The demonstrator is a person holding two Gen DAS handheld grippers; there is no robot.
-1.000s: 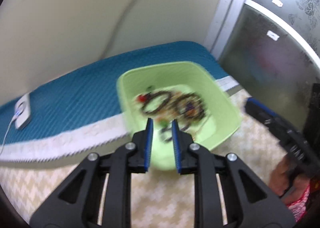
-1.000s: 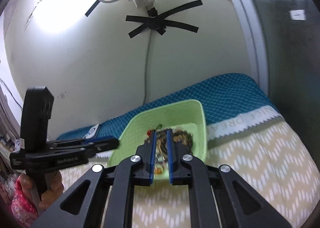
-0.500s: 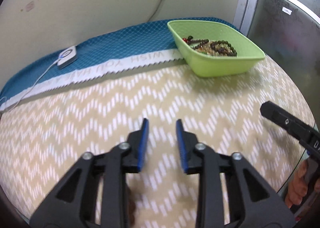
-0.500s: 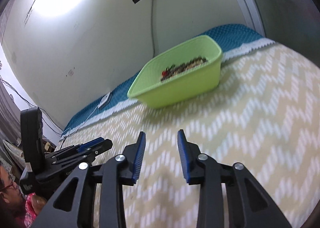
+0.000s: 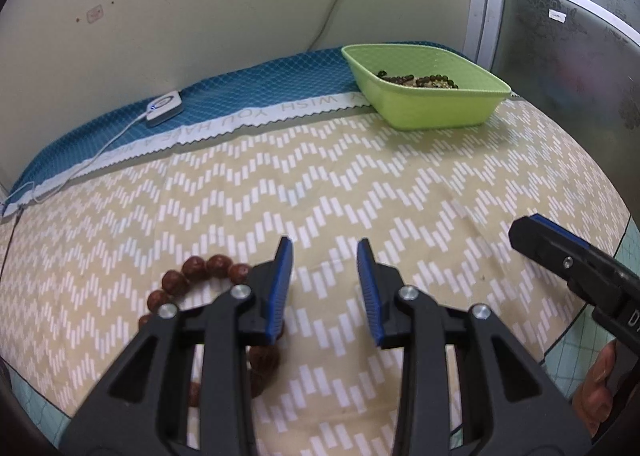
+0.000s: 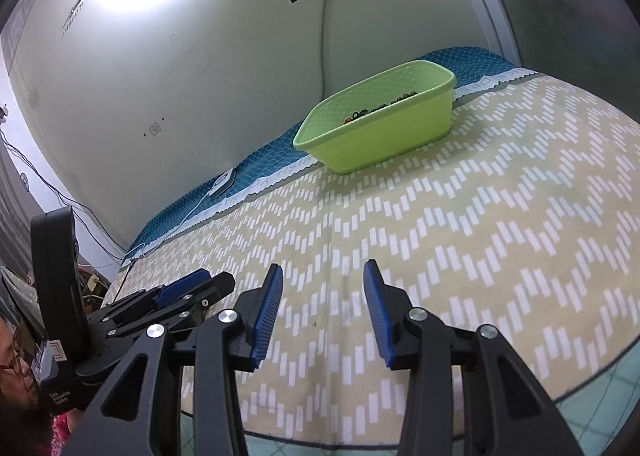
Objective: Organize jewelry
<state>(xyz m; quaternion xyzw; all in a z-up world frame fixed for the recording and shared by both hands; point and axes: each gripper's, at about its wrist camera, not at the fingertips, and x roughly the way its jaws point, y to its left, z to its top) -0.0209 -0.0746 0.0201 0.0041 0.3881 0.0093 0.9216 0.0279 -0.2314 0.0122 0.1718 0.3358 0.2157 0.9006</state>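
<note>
A brown bead bracelet (image 5: pixel 188 276) lies on the zigzag cloth (image 5: pixel 360 183) near the front edge, partly hidden under my left gripper's left finger. My left gripper (image 5: pixel 325 254) is open and empty, just to the right of the bracelet. A green basket (image 5: pixel 424 107) with several bead strings (image 5: pixel 416 79) stands at the far right; it also shows in the right wrist view (image 6: pixel 380 123). My right gripper (image 6: pixel 323 276) is open and empty above the cloth's front edge. It shows at the right of the left wrist view (image 5: pixel 560 256). The left gripper shows at the lower left of the right wrist view (image 6: pixel 192 288).
A white controller (image 5: pixel 164 107) with a cord lies on the blue netted strip (image 5: pixel 248 95) by the wall. A frosted glass door (image 5: pixel 568 47) stands to the right. A teal cutting mat (image 6: pixel 592 408) shows under the cloth's front edge.
Both grippers have pulled back from over the green basket toward the front of the cloth and opened wider. The brown bracelet has come into the left wrist view.
</note>
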